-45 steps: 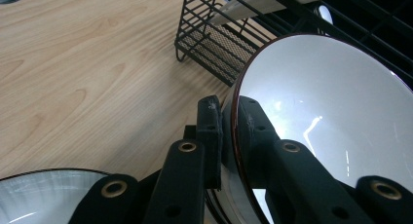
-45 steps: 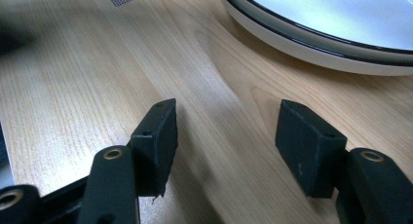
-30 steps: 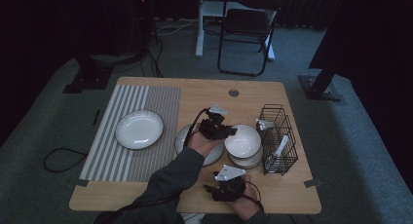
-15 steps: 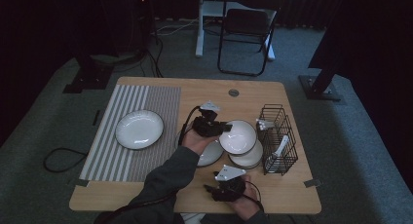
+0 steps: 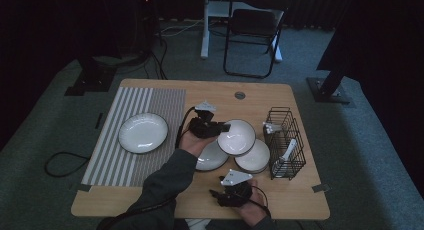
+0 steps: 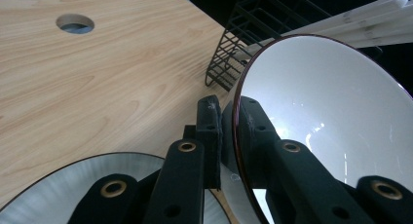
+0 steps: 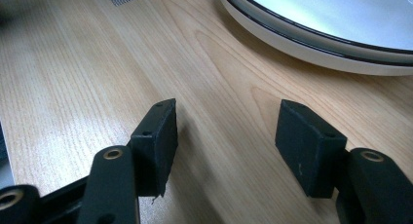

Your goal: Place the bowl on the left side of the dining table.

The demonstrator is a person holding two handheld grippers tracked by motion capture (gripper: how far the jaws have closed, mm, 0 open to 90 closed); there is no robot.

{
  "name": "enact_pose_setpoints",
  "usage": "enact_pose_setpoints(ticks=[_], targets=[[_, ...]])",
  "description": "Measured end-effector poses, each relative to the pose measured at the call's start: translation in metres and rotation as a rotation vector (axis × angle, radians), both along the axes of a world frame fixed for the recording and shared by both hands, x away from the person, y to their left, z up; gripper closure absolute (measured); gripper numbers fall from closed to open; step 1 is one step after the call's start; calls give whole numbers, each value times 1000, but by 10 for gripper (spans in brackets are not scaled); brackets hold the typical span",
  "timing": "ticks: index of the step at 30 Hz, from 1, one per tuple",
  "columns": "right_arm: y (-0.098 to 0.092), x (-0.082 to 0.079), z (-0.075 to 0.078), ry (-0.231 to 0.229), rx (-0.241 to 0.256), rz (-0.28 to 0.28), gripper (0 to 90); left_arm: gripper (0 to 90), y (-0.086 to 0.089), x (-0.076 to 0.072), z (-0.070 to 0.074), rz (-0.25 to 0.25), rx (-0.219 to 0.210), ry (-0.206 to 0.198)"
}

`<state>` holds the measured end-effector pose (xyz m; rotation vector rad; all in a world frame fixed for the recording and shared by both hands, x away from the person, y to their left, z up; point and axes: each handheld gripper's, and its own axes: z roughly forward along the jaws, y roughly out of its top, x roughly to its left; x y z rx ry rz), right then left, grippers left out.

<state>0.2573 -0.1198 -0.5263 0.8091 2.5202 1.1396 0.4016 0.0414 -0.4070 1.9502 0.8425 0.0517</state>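
Two hand-held grippers are at work over the wooden surface (image 5: 150, 210). The left hand-held gripper (image 5: 224, 127) sits near the middle of the surface, its jaws pinched tight on the rim of a white bowl (image 5: 236, 137) with a dark edge. In the left gripper view, that rim runs between the two black pads (image 6: 209, 131) and the bowl (image 6: 331, 117) stands tilted, its hollow facing the camera. In the high view the bowl hangs above two more white bowls: one (image 5: 212, 156) lies just under the left hand, the other (image 5: 254, 157) lies toward the right edge, touching or nearly touching a black wire rack (image 5: 286, 140) that holds white utensils (image 5: 285, 155).

The right hand-held gripper (image 5: 216, 195) rests close to the near edge of the surface, its jaws spread wide and holding nothing. In the right gripper view, bare wood shows between the pads (image 7: 158, 136), and a dark-rimmed bowl (image 7: 331, 24) lies just ahead.

Toward the left edge, a striped grey mat (image 5: 120, 162) carries a single white plate (image 5: 143, 133), well apart from the bowls. A round hole (image 5: 240, 95) marks the far edge.
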Motion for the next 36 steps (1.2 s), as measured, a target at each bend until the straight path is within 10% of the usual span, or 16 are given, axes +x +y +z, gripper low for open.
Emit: enact_pose_setpoints(ticks=[36], targets=[[0, 0, 0, 3, -2, -2, 404, 823, 52, 7, -6, 111, -6, 1]])
